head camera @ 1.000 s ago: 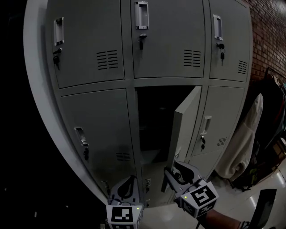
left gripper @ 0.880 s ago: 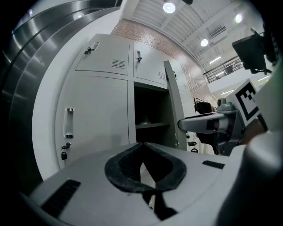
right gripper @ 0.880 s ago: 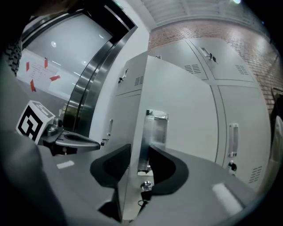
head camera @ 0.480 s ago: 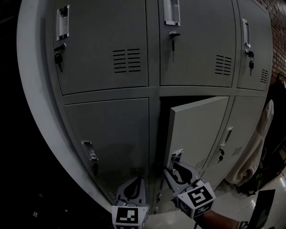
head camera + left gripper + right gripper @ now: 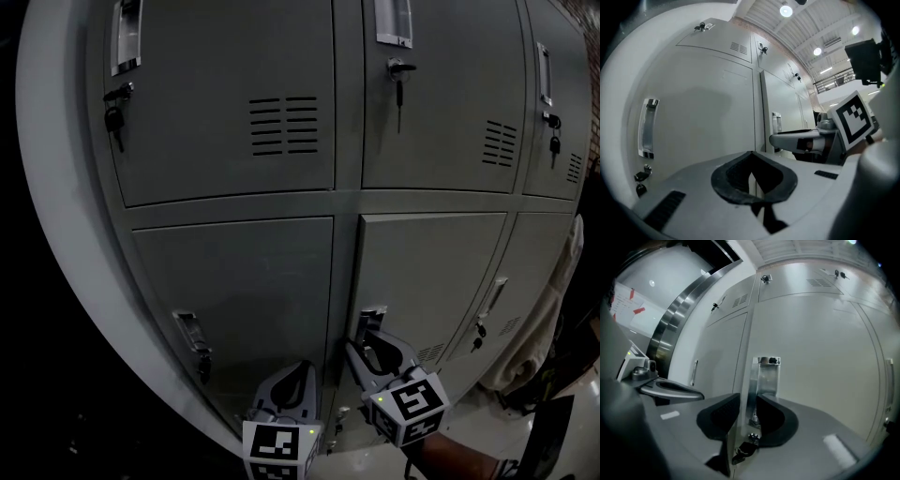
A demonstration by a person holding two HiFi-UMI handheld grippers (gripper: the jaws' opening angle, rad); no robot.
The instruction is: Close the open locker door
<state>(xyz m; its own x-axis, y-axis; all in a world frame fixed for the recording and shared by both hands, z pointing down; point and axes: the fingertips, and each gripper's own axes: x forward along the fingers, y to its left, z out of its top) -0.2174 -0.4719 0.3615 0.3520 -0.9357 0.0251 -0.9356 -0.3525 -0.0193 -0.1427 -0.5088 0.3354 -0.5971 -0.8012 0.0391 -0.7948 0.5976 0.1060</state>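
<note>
The right gripper (image 5: 748,397) points at the grey locker door (image 5: 820,357). Its jaws are closing, with the door's left edge and the lower end of the chrome handle (image 5: 766,376) between the dark pads (image 5: 719,420). A key (image 5: 743,451) with a dark tag hangs just below the handle, deep between the jaws. Left of the seam stands the neighbouring door (image 5: 717,352). Farther left is the left gripper (image 5: 696,393), seen side-on, in front of a curved steel column (image 5: 679,319). Above, the upper doors carry vent slots (image 5: 818,283).
</note>
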